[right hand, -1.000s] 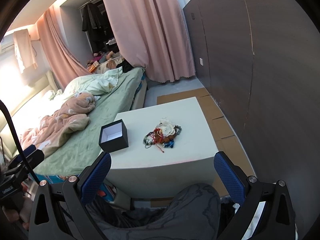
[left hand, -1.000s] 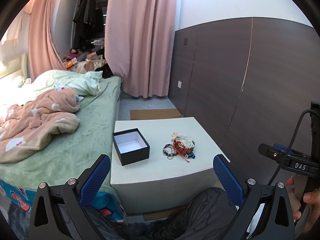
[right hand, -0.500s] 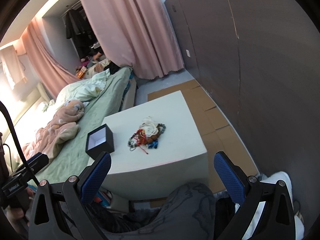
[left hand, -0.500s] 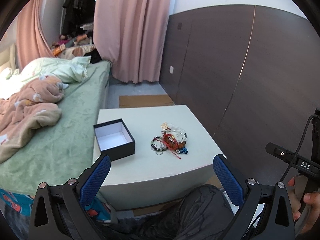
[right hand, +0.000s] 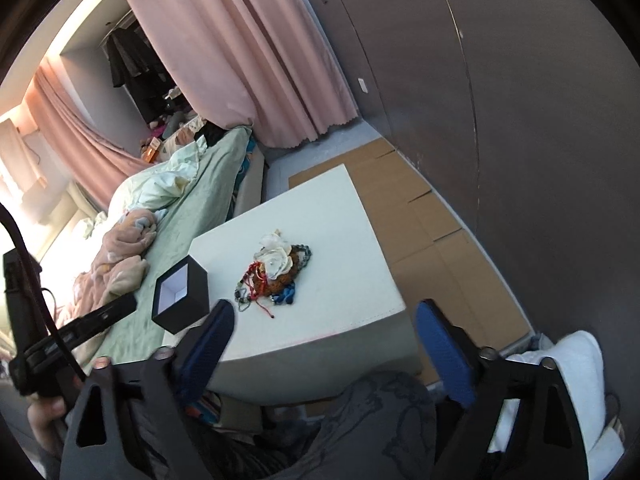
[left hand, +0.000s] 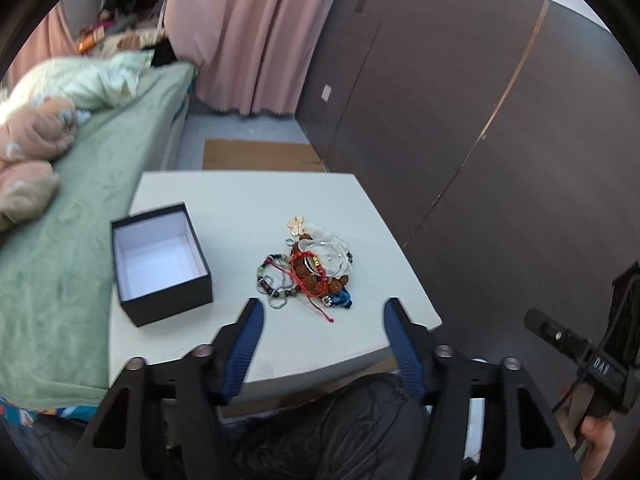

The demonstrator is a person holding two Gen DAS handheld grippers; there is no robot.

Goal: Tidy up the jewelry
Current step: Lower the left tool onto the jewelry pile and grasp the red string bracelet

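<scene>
A: I'm tagging near to far, go. Left gripper (left hand: 322,308)?

B: I'm seeing it hovering over the near edge of the white table (left hand: 240,344), fingers spread moderately wide, holding nothing. Right gripper (right hand: 326,320) is sitting back off the near edge too, fingers wide apart, nothing between them.

A: Where's the jewelry?

B: The jewelry pile (left hand: 308,268) is lying mid-table, just past the left fingertips. The black box (left hand: 160,264) is sitting open and looking empty on the table's left side, near the pile but apart from it. Bed (left hand: 60,248) is running along the left, pink curtain (left hand: 252,36) hanging at the back.

A: Handling?

B: I'm judging it all light and limp: chains, cords and beads tangling together, so one pull is probably dragging neighbours along. The clear bangle (left hand: 324,252) on top looks stiff and slippery. I'm leaning toward pinching the loose red cord (left hand: 320,306) or the silver chain (left hand: 280,300) at the near edge first.
</scene>
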